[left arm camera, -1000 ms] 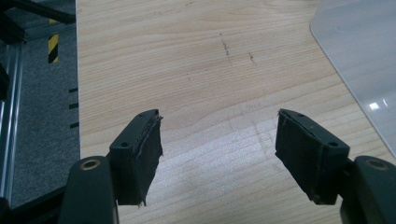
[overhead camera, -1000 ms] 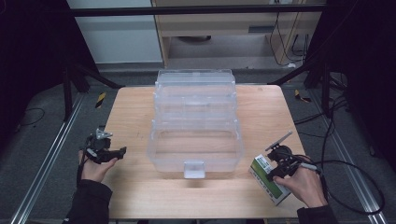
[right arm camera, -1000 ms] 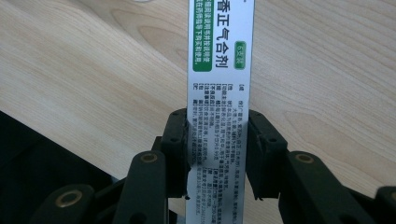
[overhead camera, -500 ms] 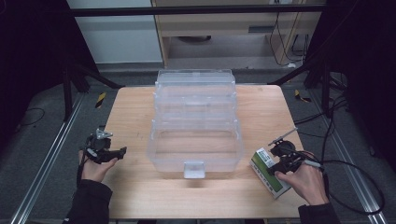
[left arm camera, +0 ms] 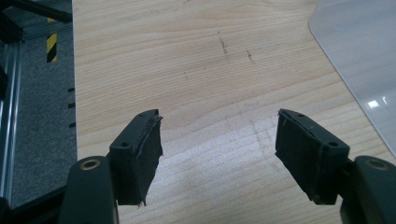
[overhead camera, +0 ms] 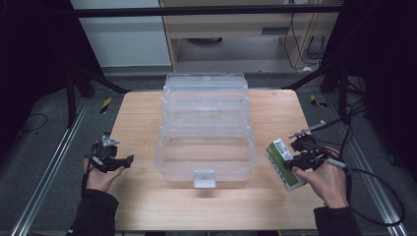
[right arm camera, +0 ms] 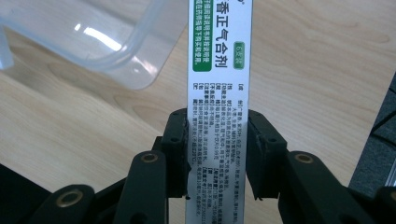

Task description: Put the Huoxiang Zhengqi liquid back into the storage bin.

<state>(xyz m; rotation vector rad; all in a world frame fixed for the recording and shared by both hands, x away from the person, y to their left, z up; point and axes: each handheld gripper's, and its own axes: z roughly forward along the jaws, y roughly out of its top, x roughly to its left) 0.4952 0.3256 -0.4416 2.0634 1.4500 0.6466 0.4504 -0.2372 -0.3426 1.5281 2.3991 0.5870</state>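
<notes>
The right gripper point(right arm camera: 217, 154) clasps a green-and-white box point(right arm camera: 218, 116) by its narrow faces, just right of the clear bin point(overhead camera: 205, 142). The hold sits at the box's near end, so in my judgement it should be carried level and brought over the bin's rim before release. The left gripper point(left arm camera: 219, 154) stands spread with nothing between its jaws, well apart to the bin's left. The table point(overhead camera: 137, 118) is pale wood; beyond it lie grey floor and dark framing.
</notes>
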